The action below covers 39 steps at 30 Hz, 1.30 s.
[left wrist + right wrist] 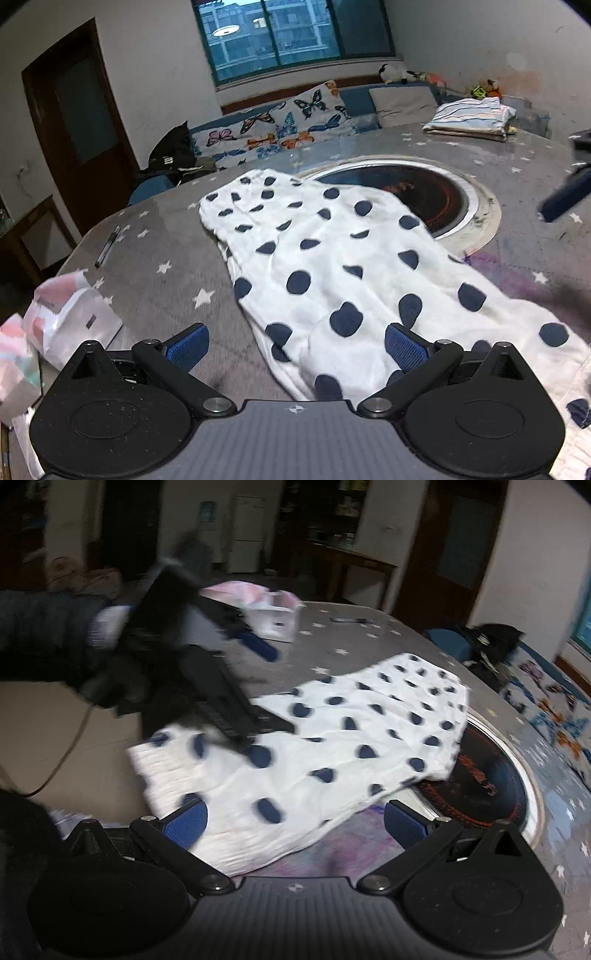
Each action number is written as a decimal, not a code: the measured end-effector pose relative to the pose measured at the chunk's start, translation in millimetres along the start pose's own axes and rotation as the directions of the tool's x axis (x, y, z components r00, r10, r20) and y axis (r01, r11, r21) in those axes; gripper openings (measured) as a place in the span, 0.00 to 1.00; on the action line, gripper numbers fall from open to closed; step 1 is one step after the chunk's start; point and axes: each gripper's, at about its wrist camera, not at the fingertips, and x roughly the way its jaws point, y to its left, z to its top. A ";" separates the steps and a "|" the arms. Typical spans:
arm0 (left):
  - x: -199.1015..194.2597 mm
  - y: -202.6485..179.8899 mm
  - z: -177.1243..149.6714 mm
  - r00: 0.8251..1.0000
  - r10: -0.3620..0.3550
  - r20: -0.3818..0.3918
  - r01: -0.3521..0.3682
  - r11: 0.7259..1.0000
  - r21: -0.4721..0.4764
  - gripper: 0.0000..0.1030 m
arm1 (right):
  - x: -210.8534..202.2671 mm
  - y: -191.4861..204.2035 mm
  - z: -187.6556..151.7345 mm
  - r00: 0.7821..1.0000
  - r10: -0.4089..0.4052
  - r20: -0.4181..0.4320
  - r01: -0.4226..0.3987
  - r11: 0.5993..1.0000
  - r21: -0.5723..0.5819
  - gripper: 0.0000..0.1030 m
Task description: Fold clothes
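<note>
- A white garment with navy polka dots [332,266] lies spread across the centre of the left wrist view, on a grey star-printed table [155,236]; its far edge overlaps the round black inset plate [436,192] sunk in the tabletop.
- In the right wrist view the same garment [332,746] fills the middle of the frame, its gathered end at lower left hanging just past the table edge. It appears doubled lengthwise but not yet folded down to a compact stack.
- The left gripper [295,345] hangs low over the near end of the cloth at the bottom of its frame, blue pads apart, nothing between them.
- The right gripper [295,823] hovers over the garment's near edge at bottom centre, fingers likewise spread and empty.
- At upper right of the left wrist view, a striped folded pile [469,118] sits well apart on the far side of the table, suggesting earlier items are finished.
- Judged from this, the dotted piece is partway done: further folds and stacking remain.
- A plastic-wrapped packet [70,314] rests at lower left, clear of the work.
</note>
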 end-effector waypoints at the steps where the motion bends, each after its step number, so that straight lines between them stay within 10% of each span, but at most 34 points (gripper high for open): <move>1: 0.1 1.2 -0.2 1.000 -0.001 0.000 0.001 1.000 -0.011 1.00 | -3.3 5.8 -0.3 1.000 0.014 -0.002 -0.014 1.000 -0.019 0.99; 11: -25.9 4.6 8.0 0.998 -0.008 0.056 0.009 1.000 -0.019 1.00 | 13.1 49.5 -3.3 0.996 0.055 -0.064 -0.065 0.984 -0.166 0.72; 22: -101.4 -12.0 -30.9 0.969 -0.212 0.125 0.188 0.966 0.175 1.00 | 16.9 25.1 -0.2 0.997 0.053 -0.053 -0.053 0.999 -0.004 0.27; 39: -117.3 -58.1 -74.5 0.945 -0.299 0.136 0.203 0.858 0.472 0.97 | 17.7 -7.8 6.0 0.997 0.055 -0.047 -0.044 0.977 0.207 0.20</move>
